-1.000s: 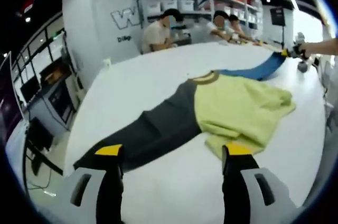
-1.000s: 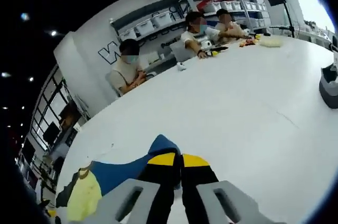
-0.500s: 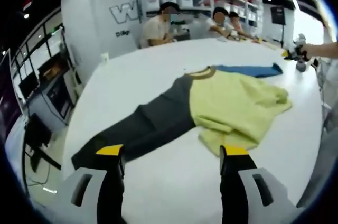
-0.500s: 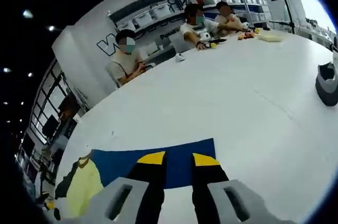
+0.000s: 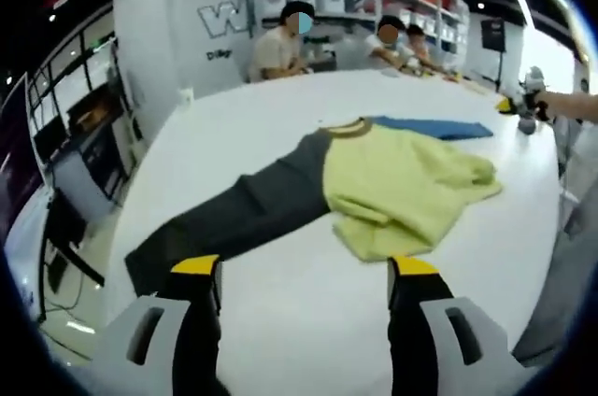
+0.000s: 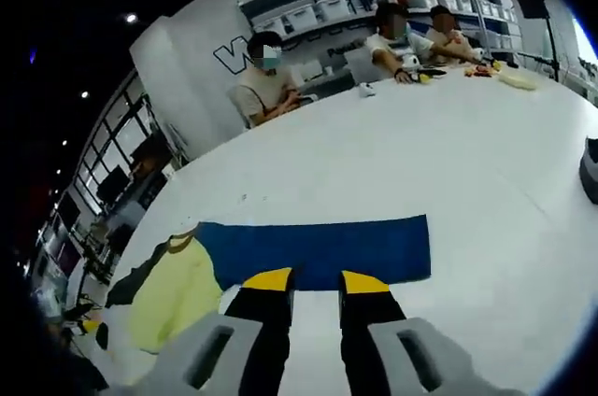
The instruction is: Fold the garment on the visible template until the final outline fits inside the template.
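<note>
The garment lies on the white table [image 5: 280,321]. It has a yellow-green body [image 5: 397,181], a dark grey sleeve [image 5: 243,214] stretched toward the near left, and a blue sleeve [image 5: 434,127] laid flat to the far right. My left gripper [image 5: 303,270] is open, short of the garment's near hem and above bare table. In the right gripper view the blue sleeve [image 6: 318,251] lies straight, running into the yellow-green body [image 6: 173,307]. My right gripper [image 6: 316,282] is open at the sleeve's near edge and holds nothing. It also appears past the cuff as the right gripper [image 5: 521,105].
Three people [image 6: 266,88] sit at the table's far side before shelves of white bins [image 5: 318,4]. A dark object [image 6: 590,167] stands at the table's right edge. Desks with monitors [image 5: 84,148] lie beyond the table's left edge.
My right gripper was shut on the blue sleeve's cuff a second ago; it has opened, let go and drawn back. The sleeve now lies flat and straight. The left gripper stays open.
</note>
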Motion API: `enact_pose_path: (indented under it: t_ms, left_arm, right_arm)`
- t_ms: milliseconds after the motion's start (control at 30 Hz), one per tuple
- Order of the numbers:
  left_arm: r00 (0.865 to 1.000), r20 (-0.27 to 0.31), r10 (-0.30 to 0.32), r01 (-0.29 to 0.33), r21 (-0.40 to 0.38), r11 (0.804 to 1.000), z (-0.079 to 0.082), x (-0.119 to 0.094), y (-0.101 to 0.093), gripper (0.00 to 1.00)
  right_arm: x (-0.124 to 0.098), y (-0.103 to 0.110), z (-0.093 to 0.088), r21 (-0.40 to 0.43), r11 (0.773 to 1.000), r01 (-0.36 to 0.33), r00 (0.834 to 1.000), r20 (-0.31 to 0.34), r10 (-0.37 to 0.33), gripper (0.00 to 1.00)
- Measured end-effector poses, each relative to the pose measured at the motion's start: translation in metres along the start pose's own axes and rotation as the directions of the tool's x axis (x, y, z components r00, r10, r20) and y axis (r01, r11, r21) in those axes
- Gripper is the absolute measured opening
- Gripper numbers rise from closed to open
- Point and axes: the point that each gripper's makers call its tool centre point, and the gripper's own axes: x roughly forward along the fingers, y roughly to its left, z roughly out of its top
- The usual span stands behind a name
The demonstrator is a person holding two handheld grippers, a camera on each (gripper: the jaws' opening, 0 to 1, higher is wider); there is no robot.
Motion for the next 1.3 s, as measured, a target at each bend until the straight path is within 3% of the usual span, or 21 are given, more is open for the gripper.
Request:
enact_pose_path:
  t_ms: [167, 267, 500, 533, 633, 767, 967, 1133, 1300]
  left_arm:
    - [1.0, 0.016, -0.027, 0.028, -0.057, 0.998, -0.006, -0.004, -0.008, 0.67]
    - [0.999, 0.018, -0.029, 0.03, -0.07, 0.997, -0.01, -0.005, -0.01, 0.66]
    - [0.999, 0.015, -0.028, 0.03, -0.118, 0.993, -0.028, -0.011, -0.018, 0.61]
    - [0.999, 0.025, -0.025, 0.028, -0.121, 0.992, -0.029, -0.012, -0.018, 0.6]
    - [0.999, 0.039, -0.025, 0.03, -0.116, 0.993, -0.031, -0.018, -0.02, 0.59]
    - [0.999, 0.047, -0.026, 0.031, -0.119, 0.992, -0.038, -0.018, -0.017, 0.59]
    - [0.998, 0.05, -0.033, 0.039, -0.14, 0.989, -0.044, -0.015, -0.015, 0.57]
    - [0.997, 0.055, -0.045, 0.048, -0.049, 0.998, -0.043, -0.001, -0.017, 0.55]
    - [0.992, -0.019, -0.126, 0.128, 0.129, 0.983, -0.049, 0.019, -0.034, 0.55]
  right_arm:
    - [-0.01, 0.024, -0.004, -0.086, 0.995, -0.059, 0.998, -0.014, 0.058, 0.29]
    - [-0.018, 0.038, -0.019, -0.152, 0.984, -0.093, 0.995, -0.062, 0.084, 0.31]
    - [-0.035, 0.056, -0.058, -0.175, 0.976, -0.131, 0.985, -0.134, 0.108, 0.31]
    - [-0.043, 0.071, -0.066, -0.171, 0.975, -0.142, 0.984, -0.13, 0.12, 0.31]
    - [-0.039, 0.075, -0.078, -0.159, 0.976, -0.151, 0.982, -0.141, 0.129, 0.3]
    - [-0.037, 0.097, -0.1, -0.145, 0.975, -0.167, 0.974, -0.177, 0.141, 0.3]
    - [-0.035, 0.115, -0.122, -0.184, 0.964, -0.194, 0.958, -0.248, 0.146, 0.29]
    - [-0.036, 0.132, -0.137, -0.2, 0.957, -0.21, 0.945, -0.291, 0.146, 0.29]
    - [-0.034, 0.145, -0.156, -0.236, 0.949, -0.209, 0.933, -0.337, 0.122, 0.28]
